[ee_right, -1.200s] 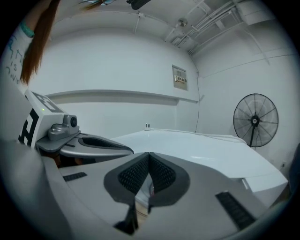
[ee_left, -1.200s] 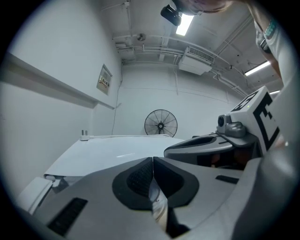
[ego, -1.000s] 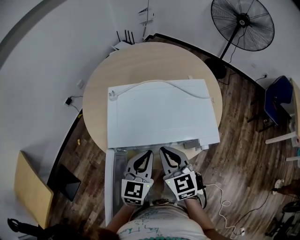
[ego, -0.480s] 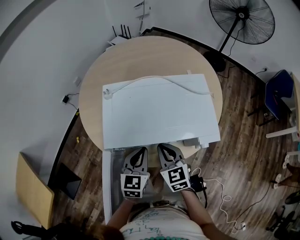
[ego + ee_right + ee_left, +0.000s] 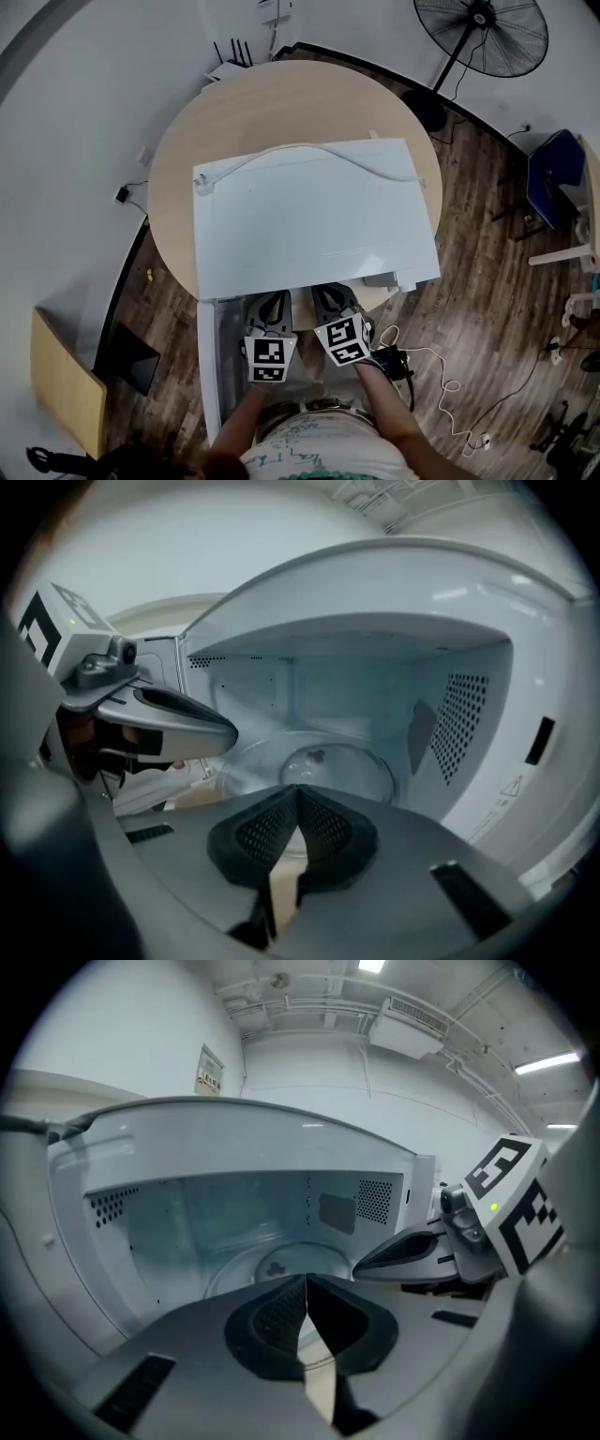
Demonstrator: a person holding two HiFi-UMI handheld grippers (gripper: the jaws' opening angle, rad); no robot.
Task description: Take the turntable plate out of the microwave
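The white microwave stands on a round wooden table, its door swung open at the front left. Inside, the clear glass turntable plate lies flat on the cavity floor. My left gripper and right gripper hover side by side just in front of the opening, pointing in and slightly down. Both are shut with nothing between their jaws, short of the plate. Each gripper view shows the other gripper beside it.
A white cable lies across the microwave's top. A standing fan is at the far right, a blue chair at the right edge, and a wooden board leans at the lower left. Cords trail on the wood floor.
Both grippers have sunk lower and drawn closer to the microwave's front opening, staying side by side and shut.
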